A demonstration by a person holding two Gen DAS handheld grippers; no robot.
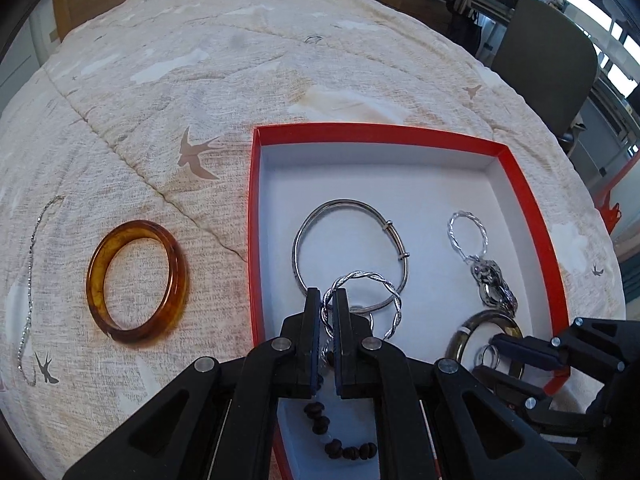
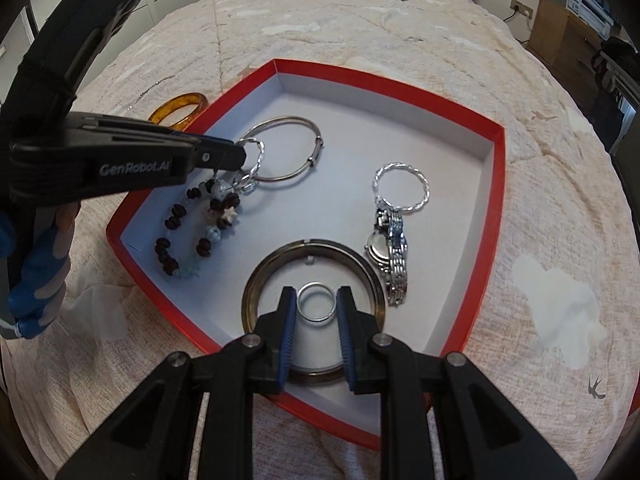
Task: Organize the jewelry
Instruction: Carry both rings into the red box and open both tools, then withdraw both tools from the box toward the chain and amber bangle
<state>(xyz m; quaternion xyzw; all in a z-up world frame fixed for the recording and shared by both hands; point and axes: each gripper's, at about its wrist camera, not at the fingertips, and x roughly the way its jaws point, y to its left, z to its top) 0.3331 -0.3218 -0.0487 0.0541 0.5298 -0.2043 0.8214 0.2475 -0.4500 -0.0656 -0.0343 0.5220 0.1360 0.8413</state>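
Silver twisted hoop (image 1: 362, 304), pinched in the left gripper (image 1: 328, 300) above the red box (image 1: 532, 216), risks snagging the thin bangle (image 1: 348, 254) on release; right gripper (image 2: 316, 308) brackets a small ring (image 2: 316, 307), apparently unclamped.

A red box (image 2: 496, 184) with a white inside sits open on the bed. Inside, at the far left, a thin silver bangle (image 2: 286, 148) lies flat. A twisted silver hoop (image 1: 362, 304) is pinched upright over its near edge. Near left lies a dark beaded bracelet (image 2: 188, 240) with pale beads and a white flower. To the right, a second twisted silver hoop (image 2: 402, 188) lies flat, touching a silver wristwatch (image 2: 390, 252) just nearer. At the near middle a dark brass-coloured bangle (image 2: 316, 254) lies flat, with a small silver ring (image 2: 316, 302) inside it. Outside, left of the box, an amber bangle (image 1: 138, 282) lies flat; farther left stretches a thin silver chain (image 1: 30, 280).
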